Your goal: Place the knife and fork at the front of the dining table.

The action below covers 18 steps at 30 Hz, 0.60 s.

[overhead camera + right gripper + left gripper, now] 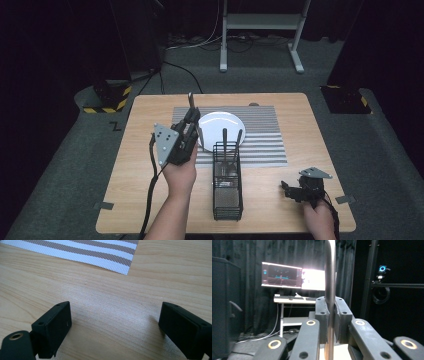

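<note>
Utensil pinched in left claw | right claw spread | caddy: two utensils

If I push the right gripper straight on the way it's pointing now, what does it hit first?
Most likely the bare wooden table: the right gripper angles down at it, jaws open with nothing between them. The striped placemat lies farther on, so the gripper would probably meet wood before the mat, though depth is hard to judge.

A wooden table is seen carrying a striped mat and a black wire basket. A white plate is set on the mat.
</note>
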Each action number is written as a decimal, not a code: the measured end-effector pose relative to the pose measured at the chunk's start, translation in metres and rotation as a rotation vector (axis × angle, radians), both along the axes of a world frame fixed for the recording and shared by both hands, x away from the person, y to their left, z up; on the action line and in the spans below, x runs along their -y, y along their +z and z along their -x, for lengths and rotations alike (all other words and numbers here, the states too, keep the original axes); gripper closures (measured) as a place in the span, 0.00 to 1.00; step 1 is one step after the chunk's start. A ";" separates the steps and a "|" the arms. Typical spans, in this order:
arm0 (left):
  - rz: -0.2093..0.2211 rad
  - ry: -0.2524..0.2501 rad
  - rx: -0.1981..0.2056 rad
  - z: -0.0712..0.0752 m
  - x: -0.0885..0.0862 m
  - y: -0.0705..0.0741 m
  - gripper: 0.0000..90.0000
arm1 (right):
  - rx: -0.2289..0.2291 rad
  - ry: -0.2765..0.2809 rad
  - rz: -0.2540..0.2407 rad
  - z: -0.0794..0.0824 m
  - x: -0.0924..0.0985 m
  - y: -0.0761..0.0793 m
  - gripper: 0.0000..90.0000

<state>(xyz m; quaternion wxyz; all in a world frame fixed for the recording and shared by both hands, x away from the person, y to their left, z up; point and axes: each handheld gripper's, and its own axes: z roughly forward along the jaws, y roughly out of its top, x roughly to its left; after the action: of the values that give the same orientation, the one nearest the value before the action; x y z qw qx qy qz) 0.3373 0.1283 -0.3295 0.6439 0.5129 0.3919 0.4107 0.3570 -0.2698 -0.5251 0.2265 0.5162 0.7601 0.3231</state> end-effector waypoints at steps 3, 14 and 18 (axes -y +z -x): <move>-0.011 0.020 -0.010 0.000 -0.007 -0.005 0.92 | 0.000 0.000 0.000 0.000 0.000 0.000 0.12; -0.022 0.079 -0.060 -0.005 -0.036 -0.041 0.92 | 0.000 0.000 0.000 0.000 0.000 0.000 0.12; -0.038 0.101 -0.101 -0.010 -0.043 -0.056 0.92 | -0.001 -0.001 0.001 0.000 0.000 0.000 0.12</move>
<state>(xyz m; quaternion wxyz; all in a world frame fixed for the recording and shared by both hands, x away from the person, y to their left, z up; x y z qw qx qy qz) 0.3477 0.1713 -0.3855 0.5919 0.5249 0.4414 0.4235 0.3570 -0.2697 -0.5250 0.2267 0.5166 0.7601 0.3224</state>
